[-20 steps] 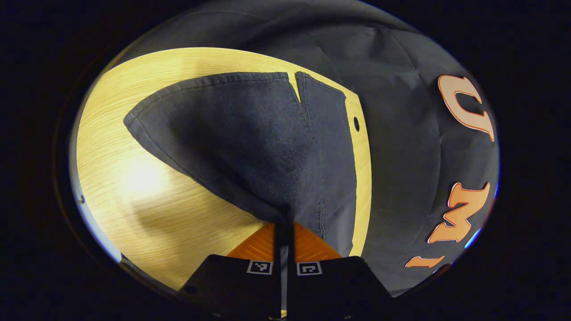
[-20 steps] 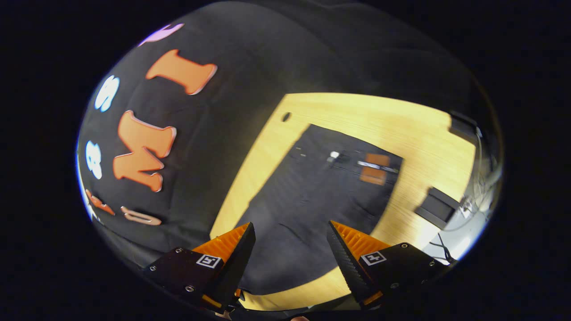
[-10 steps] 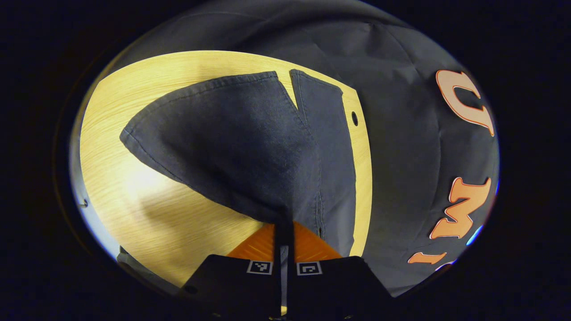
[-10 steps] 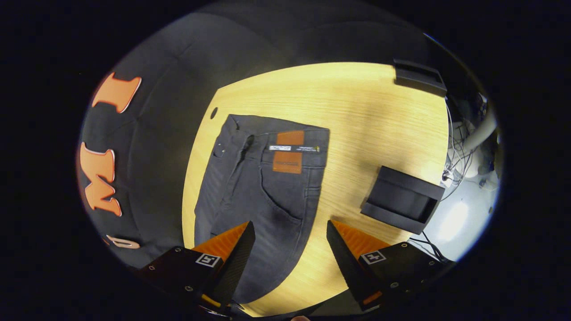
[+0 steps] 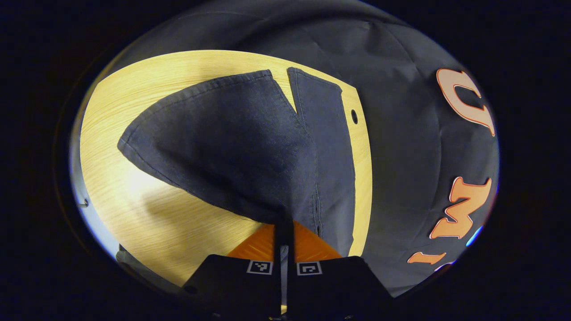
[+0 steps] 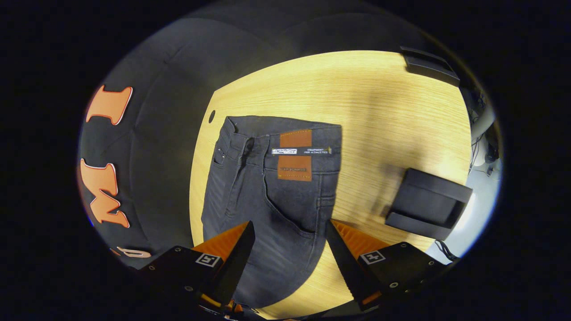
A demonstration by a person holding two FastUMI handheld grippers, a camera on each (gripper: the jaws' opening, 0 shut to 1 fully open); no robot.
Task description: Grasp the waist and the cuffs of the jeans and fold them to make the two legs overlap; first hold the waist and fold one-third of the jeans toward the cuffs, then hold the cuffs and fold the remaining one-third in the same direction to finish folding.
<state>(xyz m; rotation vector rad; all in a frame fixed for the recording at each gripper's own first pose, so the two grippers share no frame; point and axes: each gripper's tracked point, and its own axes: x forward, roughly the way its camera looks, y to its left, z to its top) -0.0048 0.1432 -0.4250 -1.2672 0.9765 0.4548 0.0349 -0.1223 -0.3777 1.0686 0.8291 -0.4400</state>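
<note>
Left gripper (image 5: 284,232) pinches jeans (image 5: 250,147) fabric, fingers pressed together on raised fold – grip likely there to carry one leg over other. Cuffs (image 5: 285,80) lie far end of wooden table (image 5: 134,200), split between legs visible. Right gripper (image 6: 287,249) spread, empty, hovers above thigh area – waist (image 6: 285,133) lies flat, leather patch (image 6: 294,154) up, probably next grasp point. Black box (image 6: 428,203) well apart.

Jeans (image 6: 272,200) lower legs behind right tongs (image 6: 290,249), beyond the edge.
</note>
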